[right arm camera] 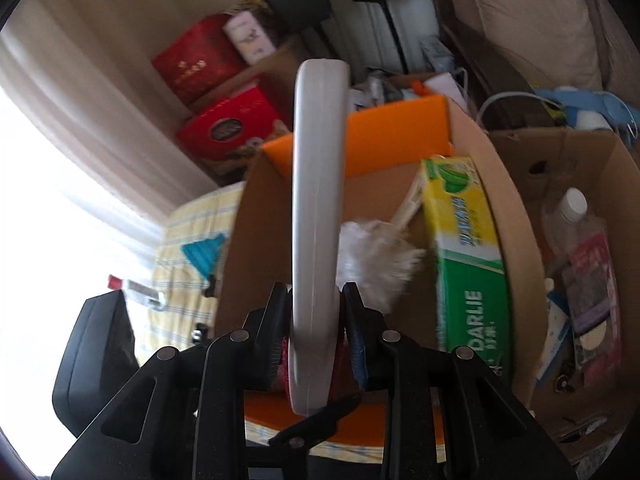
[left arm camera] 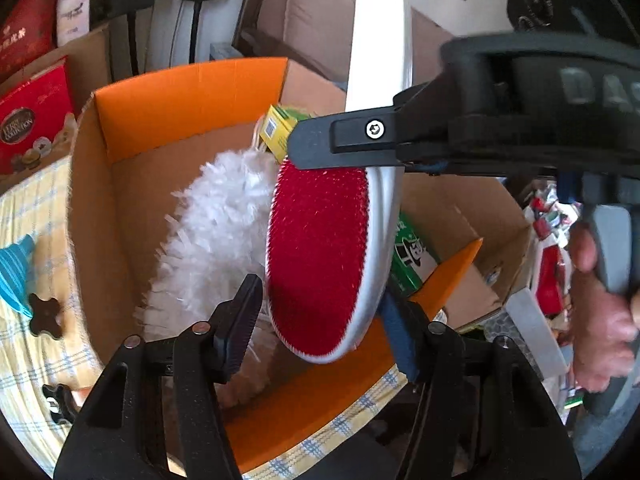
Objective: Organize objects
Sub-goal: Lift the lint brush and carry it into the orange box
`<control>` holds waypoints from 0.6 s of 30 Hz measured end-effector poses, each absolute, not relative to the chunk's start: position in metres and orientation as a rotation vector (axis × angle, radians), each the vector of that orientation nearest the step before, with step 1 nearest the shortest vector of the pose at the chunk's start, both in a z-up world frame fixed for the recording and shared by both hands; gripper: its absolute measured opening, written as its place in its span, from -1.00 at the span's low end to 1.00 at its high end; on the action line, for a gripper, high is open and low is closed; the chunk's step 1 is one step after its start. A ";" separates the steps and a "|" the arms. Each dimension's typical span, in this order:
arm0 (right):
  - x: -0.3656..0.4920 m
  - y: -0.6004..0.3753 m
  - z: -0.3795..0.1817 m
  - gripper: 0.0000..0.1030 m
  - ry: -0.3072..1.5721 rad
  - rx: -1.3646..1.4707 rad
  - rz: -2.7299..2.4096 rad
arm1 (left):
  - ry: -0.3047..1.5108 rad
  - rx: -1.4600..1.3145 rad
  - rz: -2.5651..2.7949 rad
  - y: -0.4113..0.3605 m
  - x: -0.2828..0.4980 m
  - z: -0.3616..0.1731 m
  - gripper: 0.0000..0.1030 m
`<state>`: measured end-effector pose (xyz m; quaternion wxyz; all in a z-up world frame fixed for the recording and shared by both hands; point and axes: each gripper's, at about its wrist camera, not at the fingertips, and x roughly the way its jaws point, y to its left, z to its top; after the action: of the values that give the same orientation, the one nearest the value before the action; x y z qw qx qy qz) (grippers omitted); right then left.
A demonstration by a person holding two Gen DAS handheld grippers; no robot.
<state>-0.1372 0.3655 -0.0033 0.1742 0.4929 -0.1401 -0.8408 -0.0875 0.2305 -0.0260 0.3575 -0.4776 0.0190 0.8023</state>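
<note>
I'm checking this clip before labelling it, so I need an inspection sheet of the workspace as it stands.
Surface: yellow checked cloth, holding a blue ribbed item and black clips.
Job's things: lint brush, red pad, white handle, held above the orange-flapped box; inside, a white duster and a green Darlie carton.
Clutter: second box with a bottle and packets.
Grippers: right gripper shut on the brush; left gripper open around the brush head, not pressing.
Cables: white cable behind the boxes.
Surroundings: red gift boxes, curtain, cushioned seat.
</note>
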 end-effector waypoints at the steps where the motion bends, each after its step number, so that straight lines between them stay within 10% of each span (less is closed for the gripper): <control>1: -0.139 0.369 -0.008 -0.47 -0.394 1.414 -2.389 | 0.046 -1.243 2.059 0.232 -0.087 -0.029 0.09; 18: -0.164 0.356 -0.057 -0.45 -0.133 1.615 -2.489 | -0.040 -1.231 2.039 0.194 -0.073 -0.010 0.33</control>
<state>-0.1642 0.3561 -0.0571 0.0859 0.5418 -0.0448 -0.8349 -0.0728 0.1942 -0.0103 0.3706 -0.4799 -0.0154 0.7951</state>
